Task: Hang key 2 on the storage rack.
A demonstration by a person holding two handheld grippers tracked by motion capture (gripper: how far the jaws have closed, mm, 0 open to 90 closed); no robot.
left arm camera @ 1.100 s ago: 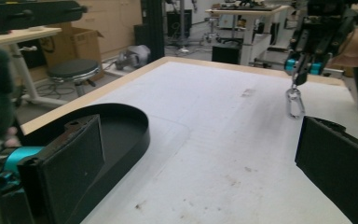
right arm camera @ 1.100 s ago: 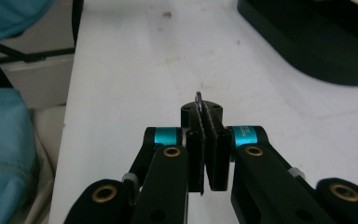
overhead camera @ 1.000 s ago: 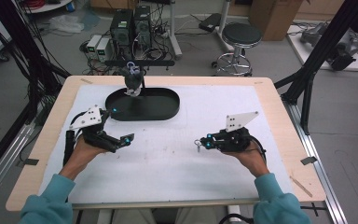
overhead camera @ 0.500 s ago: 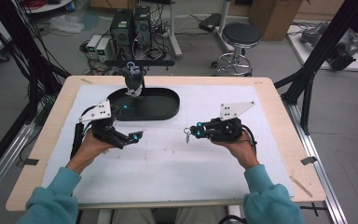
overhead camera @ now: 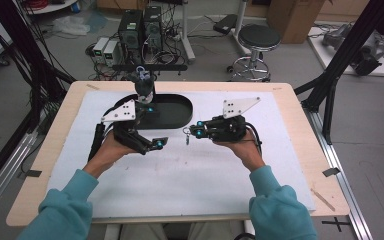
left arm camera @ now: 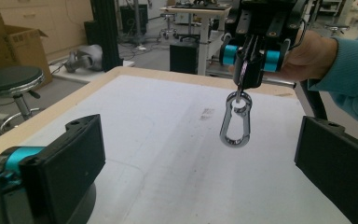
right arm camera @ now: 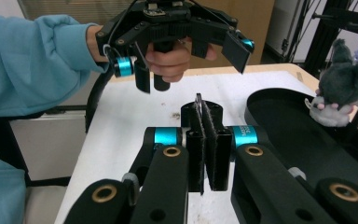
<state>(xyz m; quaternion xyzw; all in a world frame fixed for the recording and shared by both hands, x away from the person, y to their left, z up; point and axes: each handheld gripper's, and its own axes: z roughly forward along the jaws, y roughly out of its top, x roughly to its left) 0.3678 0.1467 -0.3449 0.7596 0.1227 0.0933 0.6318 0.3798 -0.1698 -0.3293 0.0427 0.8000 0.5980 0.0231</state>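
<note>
A silver carabiner (left arm camera: 235, 123) hangs from a small ring pinched in my right gripper (overhead camera: 190, 133), whose jaws are shut on it; the clip dangles above the white mat (overhead camera: 190, 170). In the right gripper view the pressed jaws (right arm camera: 206, 140) show the thin ring edge between them. My left gripper (overhead camera: 156, 143) faces the carabiner from a short distance with its jaws wide open and nothing between them. A grey plush toy (right arm camera: 342, 86) with a purple clip sits at the far end of the black oval tray (overhead camera: 172, 112).
The wooden table edge (overhead camera: 45, 165) frames the mat. Behind the table stand a black stool (overhead camera: 259, 40), computer boxes (overhead camera: 140, 25) and cables. Black frame posts (overhead camera: 340, 75) rise at the right.
Both grippers have moved toward the middle of the table and toward each other. The right one carries the carabiner leftward; the left one now faces it, open.
</note>
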